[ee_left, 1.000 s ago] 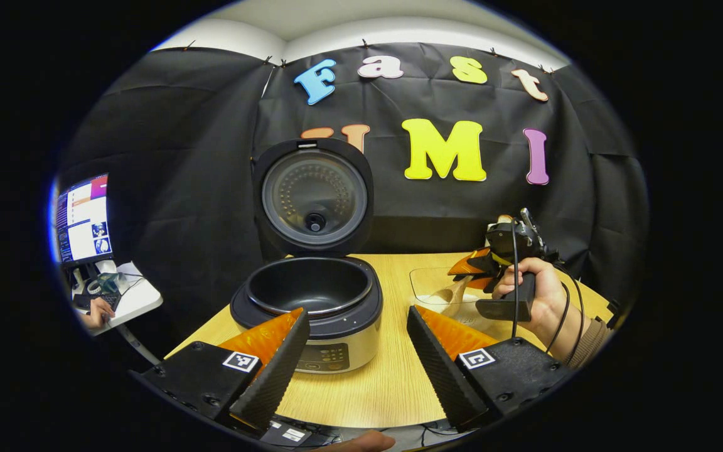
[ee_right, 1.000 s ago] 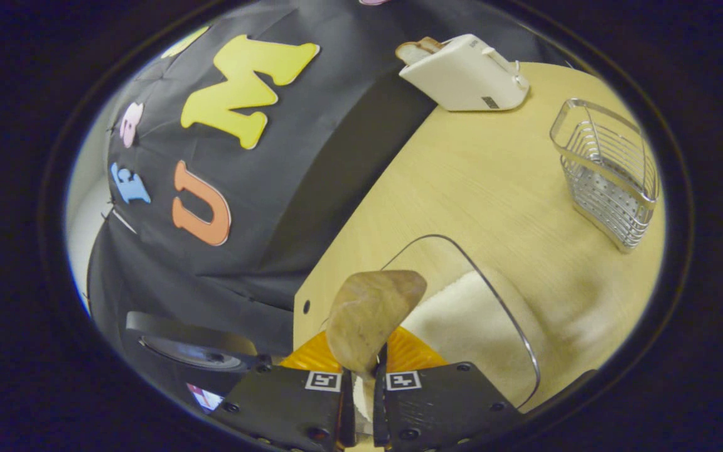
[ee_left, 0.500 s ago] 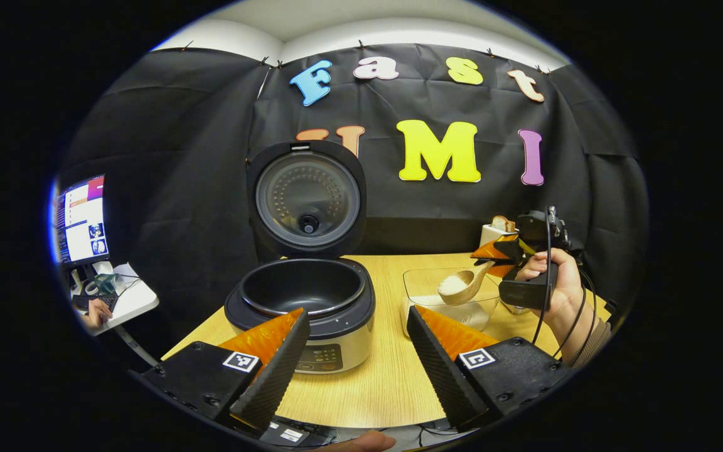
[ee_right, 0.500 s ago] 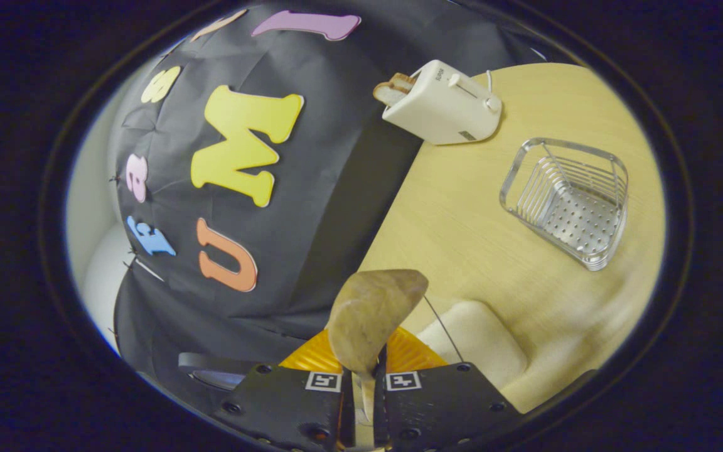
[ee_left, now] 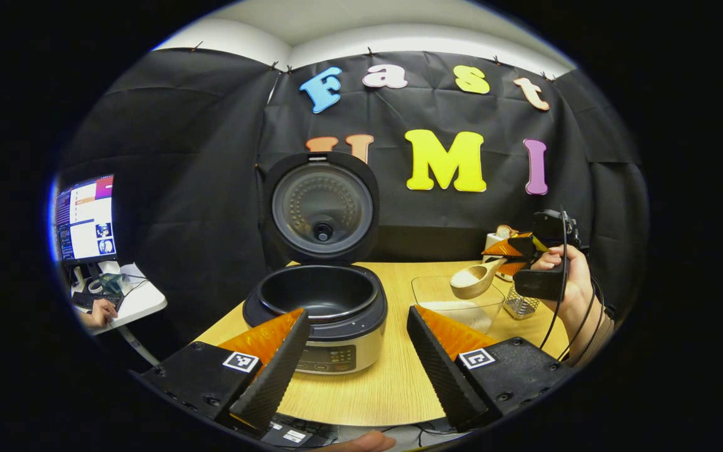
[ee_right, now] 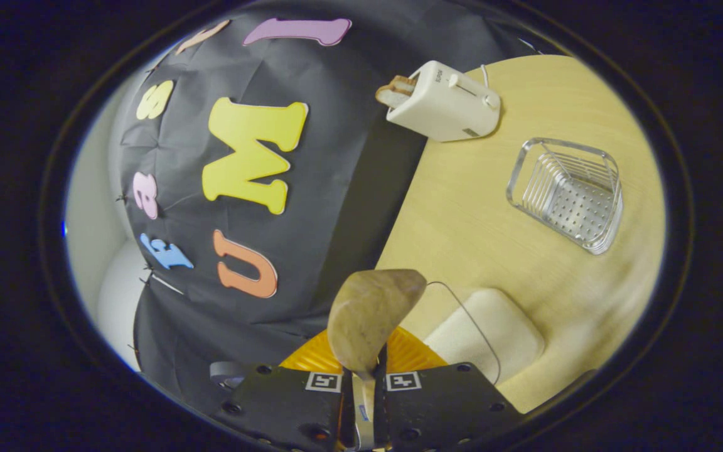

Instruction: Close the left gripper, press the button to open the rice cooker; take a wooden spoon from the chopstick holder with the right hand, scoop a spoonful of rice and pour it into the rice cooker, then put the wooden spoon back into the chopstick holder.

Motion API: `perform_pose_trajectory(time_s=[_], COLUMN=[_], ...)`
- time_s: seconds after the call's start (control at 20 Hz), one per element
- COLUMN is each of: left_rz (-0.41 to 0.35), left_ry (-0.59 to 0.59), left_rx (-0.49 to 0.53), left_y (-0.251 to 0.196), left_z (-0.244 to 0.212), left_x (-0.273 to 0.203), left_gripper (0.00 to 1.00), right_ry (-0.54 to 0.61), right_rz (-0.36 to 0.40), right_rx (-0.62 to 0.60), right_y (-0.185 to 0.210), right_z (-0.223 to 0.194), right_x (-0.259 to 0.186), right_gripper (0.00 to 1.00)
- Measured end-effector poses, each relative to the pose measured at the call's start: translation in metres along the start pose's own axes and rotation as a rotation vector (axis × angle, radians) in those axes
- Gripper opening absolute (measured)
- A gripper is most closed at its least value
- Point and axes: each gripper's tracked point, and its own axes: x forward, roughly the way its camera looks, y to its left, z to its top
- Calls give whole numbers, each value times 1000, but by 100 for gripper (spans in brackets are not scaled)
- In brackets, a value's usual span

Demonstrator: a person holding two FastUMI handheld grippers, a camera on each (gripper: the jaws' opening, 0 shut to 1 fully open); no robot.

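The rice cooker [ee_left: 317, 314] stands open on the table, lid [ee_left: 322, 207] upright, its dark inner pot bare. My left gripper [ee_left: 357, 312] hangs open in front of it, holding nothing. In the left gripper view, a hand holds my right gripper [ee_left: 504, 256] shut on the handle of the wooden spoon [ee_left: 474, 279]. Its bowl carries rice above the glass rice container [ee_left: 459, 304]. In the right gripper view the spoon [ee_right: 371, 317] sticks out from my right gripper [ee_right: 361, 383], above the rice container [ee_right: 484, 333]. The wire chopstick holder [ee_right: 565, 194] stands beyond, with nothing in it.
A white toaster [ee_right: 440, 100] with bread sits at the table's back edge by the black wall. The chopstick holder [ee_left: 520, 304] stands right of the rice container. A monitor [ee_left: 83, 218] and a side desk with a person's hand are far left.
The right gripper has lifted the spoon out of the rice container, now loaded with rice, and raised it. The left gripper stays open and has hardly moved.
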Motion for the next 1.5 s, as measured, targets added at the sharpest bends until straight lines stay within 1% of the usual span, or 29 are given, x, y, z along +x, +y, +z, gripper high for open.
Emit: perform_pose_trajectory(time_s=[0.05, 0.1, 0.15, 0.2, 0.35, 0.4, 0.45, 0.5, 0.55, 0.6, 0.65, 0.8, 0.9, 0.95, 1.0, 1.05, 1.15, 1.2, 1.25, 1.4, 1.5], left_rz=[2, 9, 23, 35, 66, 81, 91, 98, 101, 102, 106, 101, 95, 89, 84, 80, 74, 73, 76, 92, 85], left_ry=[-4, -9, -13, -12, -11, -10, -10, -9, -6, -7, -12, -13, -10, -11, -12, -11, -3, -2, -2, -9, -5], left_rx=[-6, -11, -18, -23, -29, -34, -43, -59, -75, -84, -86, -94, -92, -89, -88, -89, -91, -88, -86, -91, -90], left_y=[4, 10, 18, 25, 45, 54, 60, 65, 68, 70, 72, 73, 72, 70, 69, 68, 66, 68, 69, 72, 68], left_z=[1, 3, 3, 2, 0, -2, -3, -4, -5, -5, -3, -4, -5, -4, -5, -5, -7, -8, -8, -6, -6], left_x=[-1, -3, -5, -6, -11, -11, -12, -13, -13, -14, -15, -15, -14, -13, -13, -12, -12, -11, -11, -12, -12], left_gripper=[99, 99, 99, 99, 99, 99, 96, 100, 99, 96, 100, 99, 97, 96, 89, 96, 96, 96, 96, 96, 96], right_ry=[4, 10, 20, 30, 69, 83, 98, 113, 130, 147, 159, 174, 176, 178, 171, 159, 139, 128, 120, 101, 99], right_rz=[12, 22, 30, 39, 68, 78, 88, 94, 95, 93, 89, 67, 57, 53, 49, 41, 14, 10, 9, -1, -10], right_rx=[-9, -15, -24, -32, -67, -78, -91, -103, -118, -141, -171, -255, -314, -354, -398, -451, -567, -620, -671, -769, -814], right_y=[8, 17, 26, 35, 66, 77, 83, 91, 97, 103, 108, 121, 127, 126, 127, 131, 135, 139, 144, 148, 148], right_z=[-8, -14, -23, -32, -63, -76, -84, -96, -109, -122, -134, -167, -182, -182, -186, -191, -200, -203, -209, -219, -224], right_x=[-2, -2, -4, -5, -7, -6, -2, 3, 7, 13, 19, 32, 41, 44, 45, 50, 57, 59, 61, 65, 65], right_gripper=[11, 9, 9, 11, 11, 11, 11, 11, 11, 11, 11, 11, 11, 11, 11, 11, 11, 8, 11, 11, 11])
